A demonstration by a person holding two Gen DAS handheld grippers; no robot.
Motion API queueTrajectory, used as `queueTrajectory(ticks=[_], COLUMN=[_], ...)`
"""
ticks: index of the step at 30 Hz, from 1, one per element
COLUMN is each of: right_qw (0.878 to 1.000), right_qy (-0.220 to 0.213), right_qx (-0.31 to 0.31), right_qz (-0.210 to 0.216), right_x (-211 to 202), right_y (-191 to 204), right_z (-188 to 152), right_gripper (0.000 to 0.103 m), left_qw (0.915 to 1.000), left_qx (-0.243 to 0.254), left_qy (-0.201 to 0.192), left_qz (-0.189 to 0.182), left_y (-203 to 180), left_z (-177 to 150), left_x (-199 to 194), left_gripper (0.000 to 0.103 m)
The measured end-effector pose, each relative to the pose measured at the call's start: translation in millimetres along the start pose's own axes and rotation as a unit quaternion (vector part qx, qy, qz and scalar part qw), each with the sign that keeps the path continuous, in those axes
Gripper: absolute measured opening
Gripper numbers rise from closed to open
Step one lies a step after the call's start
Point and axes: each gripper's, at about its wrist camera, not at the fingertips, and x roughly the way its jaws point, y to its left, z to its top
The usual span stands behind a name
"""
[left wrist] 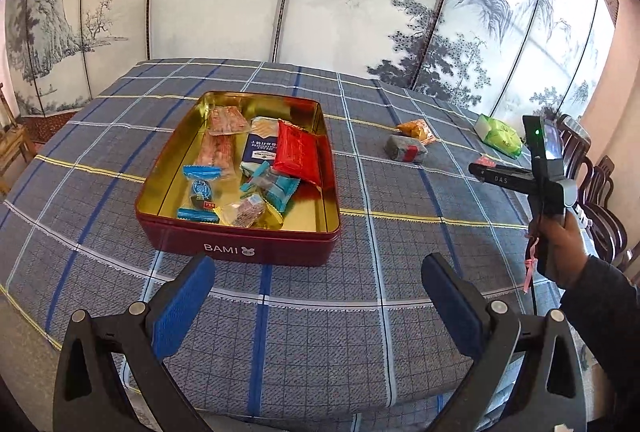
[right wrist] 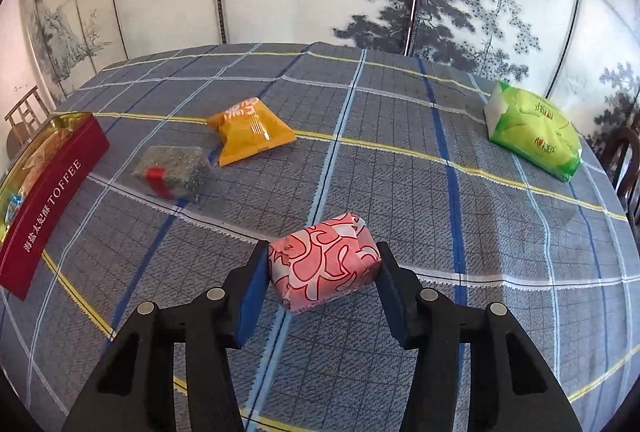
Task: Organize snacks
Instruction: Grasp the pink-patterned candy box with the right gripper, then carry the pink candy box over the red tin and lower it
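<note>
From the left wrist, the left gripper (left wrist: 318, 302) hangs with jaws wide apart and empty, just short of the red BAMI tin (left wrist: 240, 250) holding wrapped snacks.

From the right wrist, the right gripper (right wrist: 322, 278) is clamped on a pink-patterned wrapped snack (right wrist: 324, 266), both pads against its ends, above the plaid tablecloth (right wrist: 400, 171).

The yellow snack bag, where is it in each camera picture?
Left wrist view: the yellow snack bag lies right of centre, behind the grey packet.
Right wrist view: it lies upper left of centre.
Shared landmark: the red tin, left of it in both.
</note>
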Motion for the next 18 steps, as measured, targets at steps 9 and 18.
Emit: queueTrajectory(ticks=[9, 18], right_qw=[0.999, 0.998], right_qy=[-0.032, -0.051], right_qx=[-0.009, -0.024], right_qz=[-0.018, -0.008], right_x=[-24, -34], right_y=[47, 100], right_z=[36, 61], right_gripper=[0.052, 0.052], left_qw=[0.9996, 0.9987], left_qx=[-0.014, -0.036], left_qy=[0.013, 0.011], left_qz=[0.022, 0.036], left_y=[8, 24], left_z=[-13, -23], left_x=[2, -3], left_gripper=[0.102, 0.102])
